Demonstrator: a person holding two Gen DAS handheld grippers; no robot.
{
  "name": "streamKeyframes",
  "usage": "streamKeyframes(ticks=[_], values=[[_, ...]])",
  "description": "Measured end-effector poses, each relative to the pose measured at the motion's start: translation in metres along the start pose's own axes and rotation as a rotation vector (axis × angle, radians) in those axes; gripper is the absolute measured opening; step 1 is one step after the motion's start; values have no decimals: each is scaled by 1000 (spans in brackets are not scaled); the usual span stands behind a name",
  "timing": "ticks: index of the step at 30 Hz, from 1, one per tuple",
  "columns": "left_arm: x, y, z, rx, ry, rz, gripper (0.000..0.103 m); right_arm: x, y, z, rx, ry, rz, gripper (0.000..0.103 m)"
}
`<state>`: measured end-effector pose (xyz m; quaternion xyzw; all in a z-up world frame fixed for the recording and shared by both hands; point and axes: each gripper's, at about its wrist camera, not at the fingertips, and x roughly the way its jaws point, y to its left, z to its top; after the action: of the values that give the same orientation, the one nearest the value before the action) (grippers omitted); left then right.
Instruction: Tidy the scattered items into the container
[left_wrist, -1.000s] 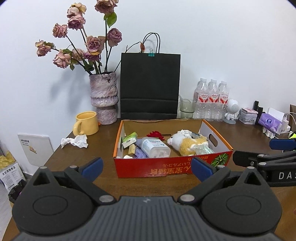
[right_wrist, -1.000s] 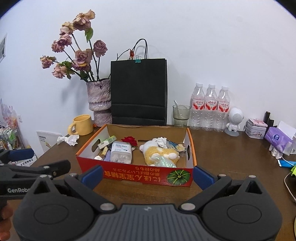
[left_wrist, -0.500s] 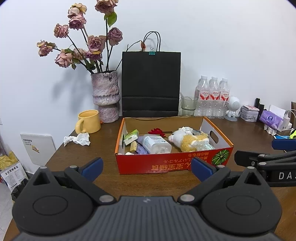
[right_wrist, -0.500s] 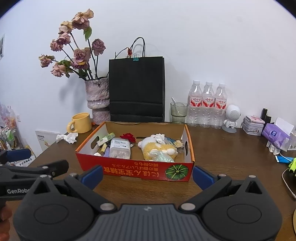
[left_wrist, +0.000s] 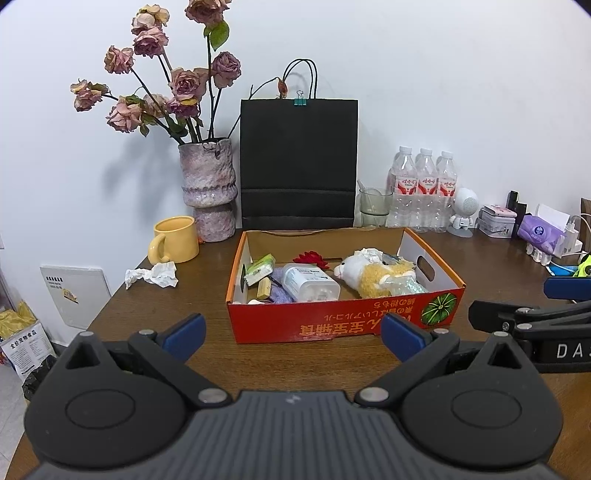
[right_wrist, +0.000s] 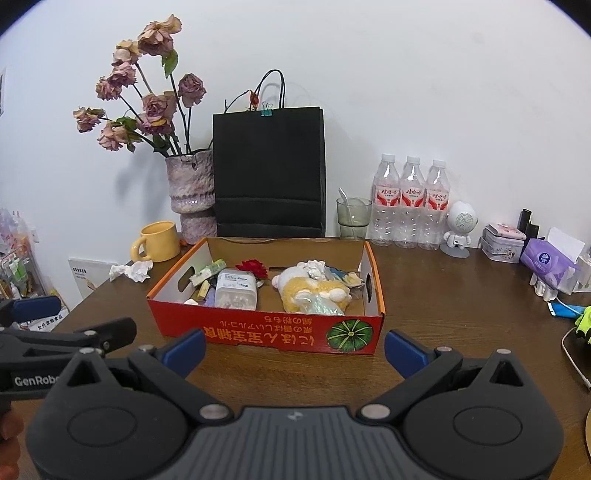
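Observation:
A red cardboard box (left_wrist: 343, 322) (right_wrist: 266, 332) stands on the brown table. It holds a plush toy (left_wrist: 376, 275) (right_wrist: 314, 288), a clear plastic tub (left_wrist: 310, 282) (right_wrist: 236, 290), a red flower (left_wrist: 312, 258) and small packets. My left gripper (left_wrist: 293, 334) is open and empty, held back from the box's front. My right gripper (right_wrist: 295, 349) is open and empty, also in front of the box. A crumpled tissue (left_wrist: 151, 275) (right_wrist: 131, 270) lies on the table left of the box.
A yellow mug (left_wrist: 173, 240), a vase of dried roses (left_wrist: 208, 195), a black paper bag (left_wrist: 299, 166), a glass, three water bottles (left_wrist: 424, 188), a small white figure, tins and a purple tissue pack (left_wrist: 541, 236) line the back and right of the table.
Both grippers have drawn back a little from the box, which looks slightly smaller. Both stay open and empty.

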<state>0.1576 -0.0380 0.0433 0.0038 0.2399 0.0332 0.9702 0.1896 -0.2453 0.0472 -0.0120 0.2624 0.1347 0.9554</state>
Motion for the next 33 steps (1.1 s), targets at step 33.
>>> streamKeyframes(ticks=[33], values=[[1,0,-2,2,2,1,103,1,-2,-2,0,4,3,103]])
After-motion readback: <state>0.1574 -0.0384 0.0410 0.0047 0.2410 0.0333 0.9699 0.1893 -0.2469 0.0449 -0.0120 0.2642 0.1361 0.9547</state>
